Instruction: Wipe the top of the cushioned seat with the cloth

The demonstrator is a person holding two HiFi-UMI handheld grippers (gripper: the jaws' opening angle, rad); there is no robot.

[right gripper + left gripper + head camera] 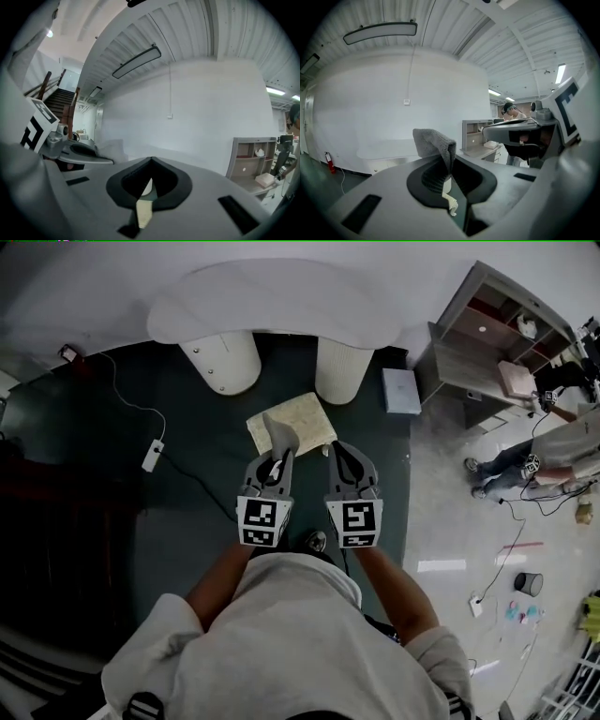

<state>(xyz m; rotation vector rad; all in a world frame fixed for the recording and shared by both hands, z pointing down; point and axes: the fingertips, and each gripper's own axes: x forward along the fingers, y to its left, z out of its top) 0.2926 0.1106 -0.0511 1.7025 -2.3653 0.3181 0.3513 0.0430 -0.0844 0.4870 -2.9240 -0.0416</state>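
Two claws sit side by side in the lower middle of the head view, both aimed toward the top of the frame. The left claw (279,456) is clamped on a grey cloth (279,432). In the left gripper view a fold of knitted fabric rises out of the pinched jaws, so the grip is near one edge and the rest hangs free, probably to leave a loose pad for wiping. The right claw (335,449) is closed on nothing; its own view shows the tips meeting, with only a pale sliver through the slit beneath them. It looks to be simply kept alongside, out of the cloth's way. The cushioned seat (309,418) is the pale yellow square on the dark floor (187,521) just above the claws in the frame, its left part covered by the cloth. Both gripper views look out at a white wall rather than down, so the cloth seems held above the seat, not on it, and would have to come down before any stroke. A white table (281,301) on two round legs fills the top of the frame. Its right leg (344,369) stands just beside the seat's far corner and could cramp a long sweep. A flat pale box (400,390) lies to the right. A power strip (152,456) at left, a shelf unit (492,334) and another person (553,456) at right are well apart.
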